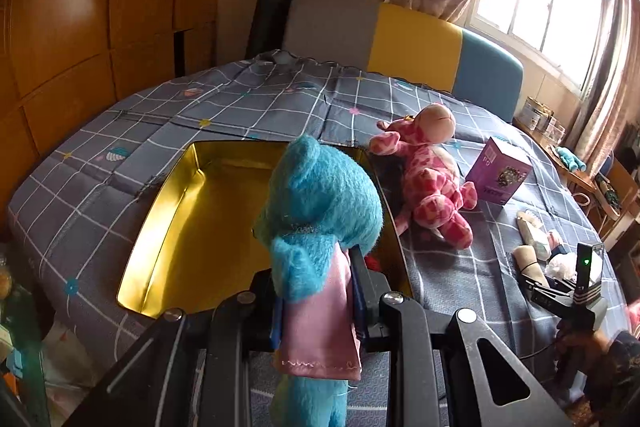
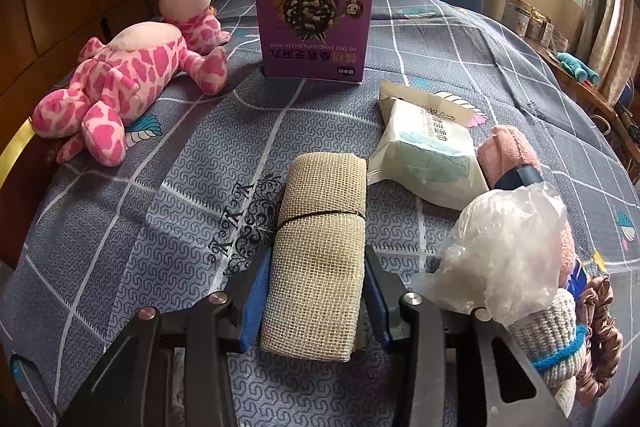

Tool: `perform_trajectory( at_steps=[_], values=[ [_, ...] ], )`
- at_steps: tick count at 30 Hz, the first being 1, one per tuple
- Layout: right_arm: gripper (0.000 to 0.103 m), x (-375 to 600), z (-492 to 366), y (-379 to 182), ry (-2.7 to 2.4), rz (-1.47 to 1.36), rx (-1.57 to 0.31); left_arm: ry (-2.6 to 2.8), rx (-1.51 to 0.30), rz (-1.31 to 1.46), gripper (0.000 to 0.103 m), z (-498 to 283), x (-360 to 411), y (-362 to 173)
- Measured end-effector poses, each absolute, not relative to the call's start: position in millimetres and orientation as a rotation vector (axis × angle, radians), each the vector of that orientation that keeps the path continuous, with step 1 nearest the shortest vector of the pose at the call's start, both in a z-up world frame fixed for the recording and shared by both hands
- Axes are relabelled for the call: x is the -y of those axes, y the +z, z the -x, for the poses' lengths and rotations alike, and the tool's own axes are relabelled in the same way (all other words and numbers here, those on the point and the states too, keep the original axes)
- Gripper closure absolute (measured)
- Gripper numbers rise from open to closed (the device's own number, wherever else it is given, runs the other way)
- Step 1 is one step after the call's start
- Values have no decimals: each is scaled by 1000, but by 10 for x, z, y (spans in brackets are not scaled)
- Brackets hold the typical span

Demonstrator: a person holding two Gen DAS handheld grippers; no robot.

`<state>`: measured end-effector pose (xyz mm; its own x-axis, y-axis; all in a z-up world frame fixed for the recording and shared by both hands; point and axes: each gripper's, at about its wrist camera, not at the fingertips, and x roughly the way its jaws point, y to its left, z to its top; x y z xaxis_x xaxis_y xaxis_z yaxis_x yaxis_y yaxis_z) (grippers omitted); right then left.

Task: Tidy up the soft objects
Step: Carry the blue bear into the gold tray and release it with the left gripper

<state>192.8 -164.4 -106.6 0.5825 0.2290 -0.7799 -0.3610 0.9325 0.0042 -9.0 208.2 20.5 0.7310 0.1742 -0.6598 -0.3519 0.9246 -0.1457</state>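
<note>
Left gripper [image 1: 318, 291] is clamping blue plush [image 1: 320, 203] above gold tin [image 1: 168, 211]; right gripper [image 2: 316, 291] is straddling burlap roll [image 2: 320, 235], jaws touching its sides, grip uncertain

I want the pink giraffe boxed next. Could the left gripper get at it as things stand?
Probably not yet: the left gripper is shut on the blue plush toy, held above the gold tin. The pink giraffe lies uncovered on the bed just right of the tin, so nothing blocks it once the toy is released.
</note>
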Motion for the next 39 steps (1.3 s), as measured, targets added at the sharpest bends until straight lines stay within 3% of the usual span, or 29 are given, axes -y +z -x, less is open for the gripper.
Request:
perform_trajectory(
  at_steps=[15, 29, 32, 36, 39],
  values=[
    [60, 1644, -1918, -1069, 344, 163, -879, 339, -759, 492, 76, 38, -2839, -25],
    [60, 1653, -1912, -1051, 334, 152, -873, 358, -849, 620, 73, -1174, -3324, -402],
    [60, 1655, -1907, -1056, 331, 148, -872, 353, -876, 625, 67, -1399, -3372, -565],
    [60, 1657, -1908, -1058, 331, 146, -871, 379, -918, 581, 44, -1530, -3362, -674],
    [60, 1659, -1908, -1060, 332, 145, -870, 413, -901, 516, 42, -1432, -3331, -617]
  ],
)
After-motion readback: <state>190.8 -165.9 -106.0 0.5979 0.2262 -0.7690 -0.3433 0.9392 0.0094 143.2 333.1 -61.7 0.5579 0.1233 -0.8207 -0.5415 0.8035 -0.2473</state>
